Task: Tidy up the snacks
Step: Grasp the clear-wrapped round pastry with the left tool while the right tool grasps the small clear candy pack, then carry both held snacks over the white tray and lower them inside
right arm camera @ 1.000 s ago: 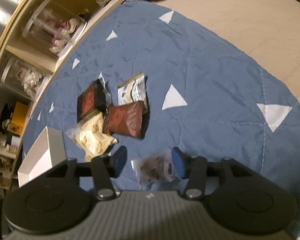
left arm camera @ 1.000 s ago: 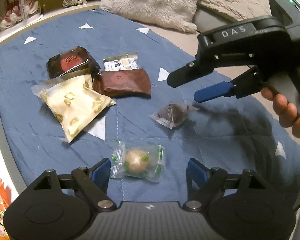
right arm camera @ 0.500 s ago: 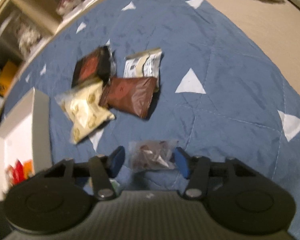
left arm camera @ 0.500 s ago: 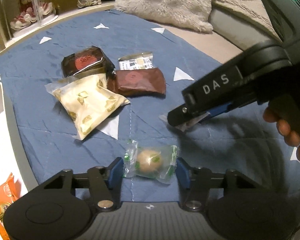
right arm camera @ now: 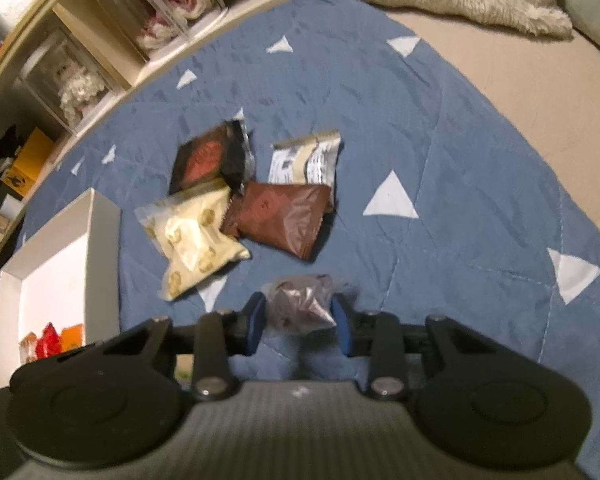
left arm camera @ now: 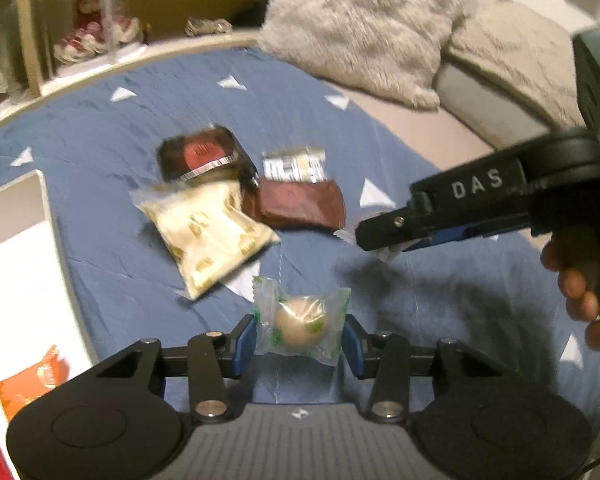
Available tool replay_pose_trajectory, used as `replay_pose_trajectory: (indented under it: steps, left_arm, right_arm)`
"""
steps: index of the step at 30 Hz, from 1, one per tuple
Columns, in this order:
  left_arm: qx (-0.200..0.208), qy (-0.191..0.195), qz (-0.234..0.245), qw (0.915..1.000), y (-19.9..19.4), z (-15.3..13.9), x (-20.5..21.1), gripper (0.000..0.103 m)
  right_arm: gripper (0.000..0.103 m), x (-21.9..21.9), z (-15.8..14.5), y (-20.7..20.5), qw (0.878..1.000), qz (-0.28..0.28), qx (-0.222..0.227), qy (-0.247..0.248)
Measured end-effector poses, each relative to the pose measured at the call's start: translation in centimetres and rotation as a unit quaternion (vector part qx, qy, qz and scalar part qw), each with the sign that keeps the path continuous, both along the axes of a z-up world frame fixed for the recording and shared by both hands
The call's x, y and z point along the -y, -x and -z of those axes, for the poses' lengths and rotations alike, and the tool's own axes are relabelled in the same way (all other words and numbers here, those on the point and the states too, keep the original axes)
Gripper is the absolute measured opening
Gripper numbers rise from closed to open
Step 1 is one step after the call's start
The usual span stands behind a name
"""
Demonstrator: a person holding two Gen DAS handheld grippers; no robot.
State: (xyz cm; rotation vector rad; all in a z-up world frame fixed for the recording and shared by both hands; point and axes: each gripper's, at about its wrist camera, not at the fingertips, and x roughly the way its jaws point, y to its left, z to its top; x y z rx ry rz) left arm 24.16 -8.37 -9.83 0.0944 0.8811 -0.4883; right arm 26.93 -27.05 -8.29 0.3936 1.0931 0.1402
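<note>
**Left wrist and right wrist: both tongs loaded, box lies to the left**

Left wrist view, nearest first: the left gripper [left arm camera: 300, 338] has just been closing and its blue pads now press both sides of the round sweet [left arm camera: 301, 326] in its clear green-printed wrapper. The wrapper's long axis runs across the jaws, pad to pad, so the grip sits on the crimped ends with the ball between them.

Right wrist view: the right gripper [right arm camera: 300, 318] has likewise just been closing, and its pads pinch the small dark sweet [right arm camera: 302, 304], whose crinkled wrapper bunches between them. In the left view this gripper comes in from the right, a hand [left arm camera: 584, 292] around its handle.

Beyond both tongs, on the blue quilt [right arm camera: 440, 152], the rest wait in a cluster: cream pack [right arm camera: 194, 240] nearest, brown pack [right arm camera: 284, 220] touching it, then the black-and-red pack [right arm camera: 210, 160] and the silver pack [right arm camera: 306, 160] farthest.

The white box [right arm camera: 104, 240], with orange and red packs already inside, lies left of everything. That is the relation the coming move turns on, I judge: both loads must travel leftward, and the left gripper is nearer the box. The right one has farther to go and would pass over or near the cream pack, so the left should probably drop first to keep the tongs from crowding.
</note>
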Motion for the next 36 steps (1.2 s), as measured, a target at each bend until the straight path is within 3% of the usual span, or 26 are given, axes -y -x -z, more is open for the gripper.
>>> replay_pose_trajectory:
  steps: [6, 15, 24, 30, 36]
  left_arm:
    - [0.022, 0.023, -0.039, 0.9987, 0.7, -3.0, -2.3, 0.047]
    - [0.054, 0.015, -0.095, 0.9939, 2.0, -7.4, -6.7, 0.047]
    - [0.077, 0.011, -0.176, 0.9814, 2.6, -10.7, -12.7, 0.047]
    - [0.074, 0.03, -0.215, 0.9733, 1.9, -10.2, -16.0, 0.047]
    - [0.032, 0.046, -0.249, 0.967, -0.2, -7.5, -18.9, 0.047]
  right_arm:
    - [0.041, -0.5, -2.5, 0.7, 0.999, -0.002, 0.046, -0.009]
    - [0.041, -3.8, -5.8, 1.3, 0.994, -0.036, 0.102, -0.01]
    - [0.041, -9.2, -7.9, -0.3, 0.987, -0.09, 0.131, -0.019]
    - [0.041, -14.1, -8.5, -1.6, 0.981, -0.133, 0.14, -0.03]
    - [0.041, -16.8, -6.7, -3.2, 0.978, -0.162, 0.124, -0.037]
